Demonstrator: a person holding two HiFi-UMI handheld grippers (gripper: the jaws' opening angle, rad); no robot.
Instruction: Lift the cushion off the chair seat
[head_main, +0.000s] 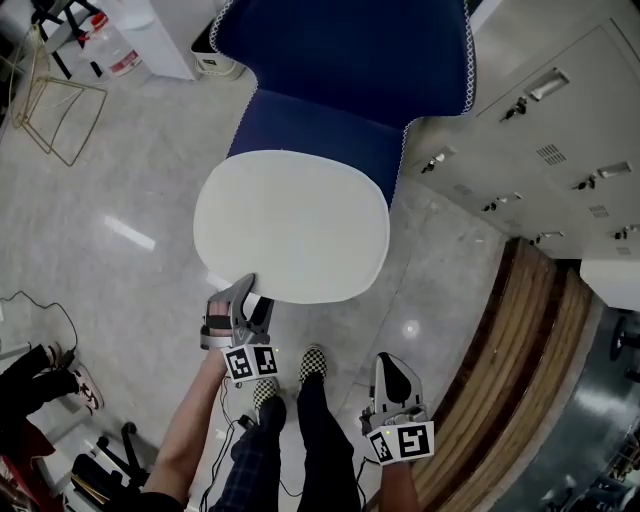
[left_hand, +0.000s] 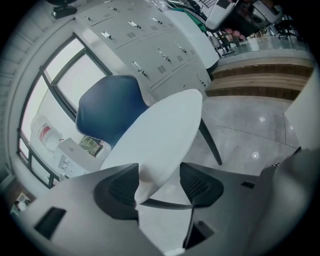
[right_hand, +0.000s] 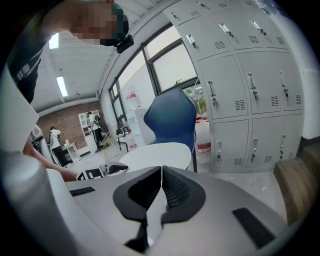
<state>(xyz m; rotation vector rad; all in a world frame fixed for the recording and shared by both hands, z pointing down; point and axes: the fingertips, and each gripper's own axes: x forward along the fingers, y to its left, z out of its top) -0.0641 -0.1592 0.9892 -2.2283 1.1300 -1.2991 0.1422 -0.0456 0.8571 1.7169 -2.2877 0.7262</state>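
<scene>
Left tool (left_hand: 159, 182): jaws wide, cushion (left_hand: 160, 135) edge between, ungripped | right tool (right_hand: 161, 172): jaws together, empty, short of cushion

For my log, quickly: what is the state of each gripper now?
Left gripper: open, edge of white oval cushion between its jaws.
Right gripper: shut, empty.

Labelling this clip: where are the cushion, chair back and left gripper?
cushion (head_main: 290, 225), head view, middle of top.
chair back (head_main: 340, 45), head view, blue upholstery.
left gripper (left_hand: 159, 171), left gripper view, between its fingertips.
</scene>
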